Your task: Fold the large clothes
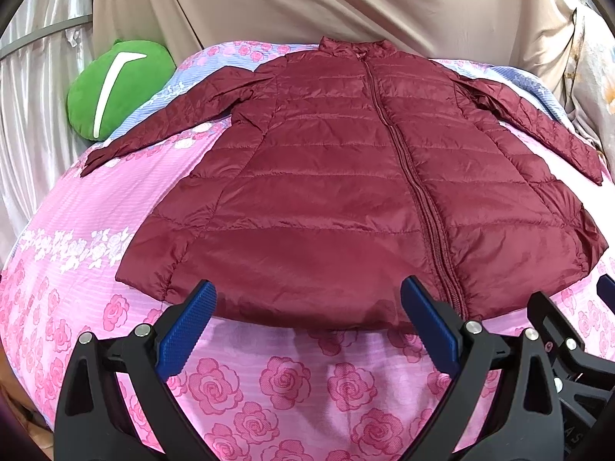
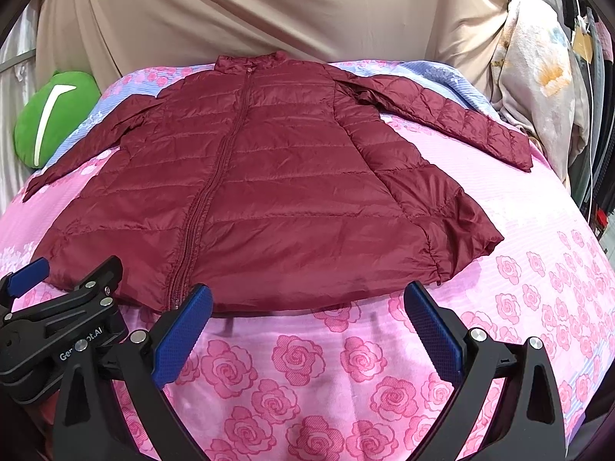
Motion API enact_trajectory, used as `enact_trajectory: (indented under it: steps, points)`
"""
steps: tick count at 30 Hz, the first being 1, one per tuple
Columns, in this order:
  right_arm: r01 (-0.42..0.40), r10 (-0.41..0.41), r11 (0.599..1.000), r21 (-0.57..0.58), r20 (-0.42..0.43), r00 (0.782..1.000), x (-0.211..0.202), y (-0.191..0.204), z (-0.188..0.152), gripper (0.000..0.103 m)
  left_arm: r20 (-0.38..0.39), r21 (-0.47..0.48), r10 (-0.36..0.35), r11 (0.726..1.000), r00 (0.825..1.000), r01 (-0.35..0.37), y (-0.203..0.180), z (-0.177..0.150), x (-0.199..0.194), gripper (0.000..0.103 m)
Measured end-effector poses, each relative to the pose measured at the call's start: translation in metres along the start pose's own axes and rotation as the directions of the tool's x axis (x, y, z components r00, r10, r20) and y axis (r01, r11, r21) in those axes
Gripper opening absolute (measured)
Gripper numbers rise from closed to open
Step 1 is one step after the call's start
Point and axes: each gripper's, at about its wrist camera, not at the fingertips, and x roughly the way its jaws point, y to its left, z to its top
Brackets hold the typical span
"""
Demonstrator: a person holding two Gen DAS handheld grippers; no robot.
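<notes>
A dark red quilted jacket (image 1: pixel 338 176) (image 2: pixel 261 176) lies flat and zipped on a pink rose-print bedsheet (image 1: pixel 284 376) (image 2: pixel 300 361), collar at the far side, both sleeves spread out sideways, hem toward me. My left gripper (image 1: pixel 307 299) hovers open just before the hem, left of the zip, nothing between its blue pads (image 1: pixel 188 330). My right gripper (image 2: pixel 307 303) is open too, at the hem right of the zip, holding nothing. Each gripper shows at the edge of the other's view: the right one (image 1: pixel 607 292), the left one (image 2: pixel 27 272).
A green plush cushion (image 1: pixel 115 88) (image 2: pixel 54 119) rests at the bed's far left by the left sleeve. A beige draped cloth (image 1: pixel 307 4) hangs behind the bed. A floral fabric bundle (image 2: pixel 538 88) and dark gear stand at the right edge.
</notes>
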Motion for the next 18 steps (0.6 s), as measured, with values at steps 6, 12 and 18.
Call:
enact_trajectory:
  steps: [6,12,18]
  points:
    - [-0.001,0.001,1.0,-0.001,0.0,1.0,0.0006,-0.0005,-0.0007,0.098,-0.005,-0.001,0.003,1.0,1.0,-0.003,0.0013,-0.0012,0.0024,0.094]
    - [0.0,0.0,1.0,0.0,-0.003,1.0,0.0015,-0.001,-0.0009,0.098,-0.006,0.0,0.005,1.0,1.0,-0.005,-0.0006,-0.0015,0.0033,0.094]
    - [0.002,-0.002,1.0,-0.002,-0.003,1.0,0.0024,-0.0014,-0.0013,0.098,-0.008,0.0,0.006,1.0,1.0,-0.006,-0.0003,-0.0014,0.0044,0.094]
